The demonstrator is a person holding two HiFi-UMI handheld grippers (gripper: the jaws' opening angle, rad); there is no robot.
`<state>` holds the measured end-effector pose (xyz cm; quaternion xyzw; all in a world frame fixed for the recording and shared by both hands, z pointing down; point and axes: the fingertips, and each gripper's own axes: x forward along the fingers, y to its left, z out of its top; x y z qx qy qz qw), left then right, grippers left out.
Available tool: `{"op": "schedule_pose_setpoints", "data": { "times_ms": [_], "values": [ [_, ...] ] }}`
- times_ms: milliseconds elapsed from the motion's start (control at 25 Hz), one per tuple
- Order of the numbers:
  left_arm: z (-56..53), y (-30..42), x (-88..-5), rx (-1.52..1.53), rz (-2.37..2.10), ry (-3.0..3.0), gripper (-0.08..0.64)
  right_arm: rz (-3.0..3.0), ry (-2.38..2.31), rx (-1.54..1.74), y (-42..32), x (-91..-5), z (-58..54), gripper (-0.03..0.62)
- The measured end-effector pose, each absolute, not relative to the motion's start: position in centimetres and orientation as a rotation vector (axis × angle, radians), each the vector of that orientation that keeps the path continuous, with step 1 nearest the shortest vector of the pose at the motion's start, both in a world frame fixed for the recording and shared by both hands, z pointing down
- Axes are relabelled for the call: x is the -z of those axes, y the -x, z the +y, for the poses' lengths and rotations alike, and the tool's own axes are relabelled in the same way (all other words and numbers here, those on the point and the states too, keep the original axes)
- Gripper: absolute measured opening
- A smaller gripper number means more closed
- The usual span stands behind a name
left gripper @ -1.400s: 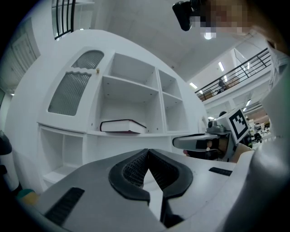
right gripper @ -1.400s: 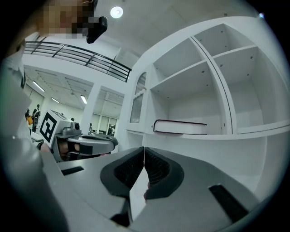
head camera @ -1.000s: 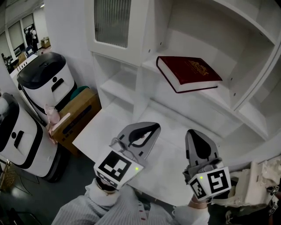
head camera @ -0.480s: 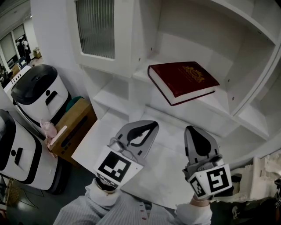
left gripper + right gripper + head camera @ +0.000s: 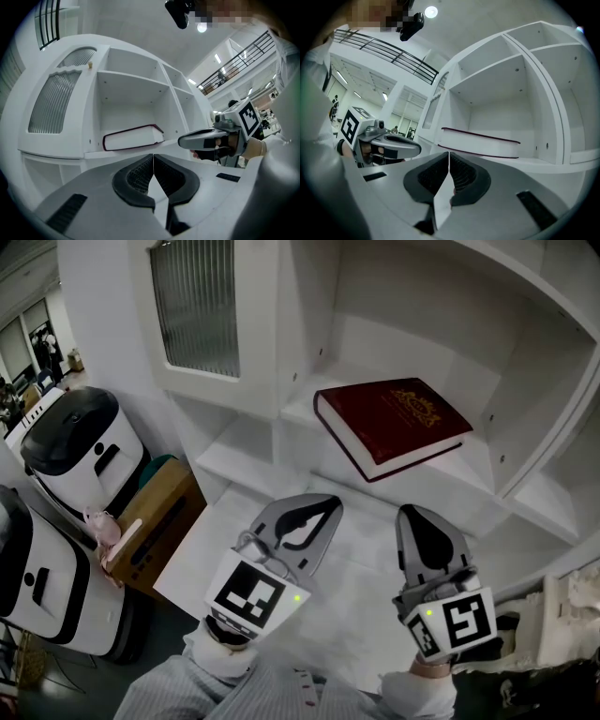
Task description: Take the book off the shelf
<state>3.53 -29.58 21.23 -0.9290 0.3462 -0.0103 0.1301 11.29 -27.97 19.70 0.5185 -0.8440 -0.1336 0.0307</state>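
- Lining up for the grab, I'd say. Both tools hover low in front of the white cabinet, pointing roughly level at it, and neither is anywhere near the book [image 5: 398,423].
- The left tool [image 5: 326,506] has its jaws pressed together with nothing between them. The right tool [image 5: 413,513] is the same deal, closed and empty.
- The book is dark red with a gold emblem. It lies flat on the shelf [image 5: 473,470] in an open compartment, turned at an angle so one corner pokes toward the front edge. It's up above and beyond both tools, well apart from them.
- Next move, my guess: at least one tool has to open up, come up to shelf level and go for that near corner. The jaws split side to side right now and the book lies flat, so the tool probably needs a roll to pinch it top and bottom.
- Under the tools is the white counter [image 5: 202,531]. A ribbed glass door [image 5: 197,306] hangs up left, just beside the book's compartment.
- Nothing sits in front of the book. The compartment's side walls look like the only thing cramping the approach.
- Off to the left on the floor are two white machines with black tops [image 5: 70,442] and a cardboard box [image 5: 155,512], none of them in the way.
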Motion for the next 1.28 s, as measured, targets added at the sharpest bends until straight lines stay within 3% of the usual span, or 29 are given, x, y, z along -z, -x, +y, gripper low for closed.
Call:
{"op": "schedule_pose_setpoints", "data": {
  "times_ms": [640, 760, 1280],
  "values": [
    [-31.3, -3.7, -20.8, 0.127, 0.998, 2.583, 0.021, -2.514, -1.567, 0.548, -11.7, -19.1, -28.8, 0.018],
    [-31.5, -3.8, -20.9, 0.180, 0.990, 2.547, 0.096, -2.502, -1.559, 0.584, -11.8, -18.8, -28.6, 0.025],
    [-32.6, -3.5, -20.8, 0.354, 1.039, 2.267, 0.211, -2.320, -1.510, 0.857, -11.4, -17.9, -28.9, 0.151]
  ]
}}
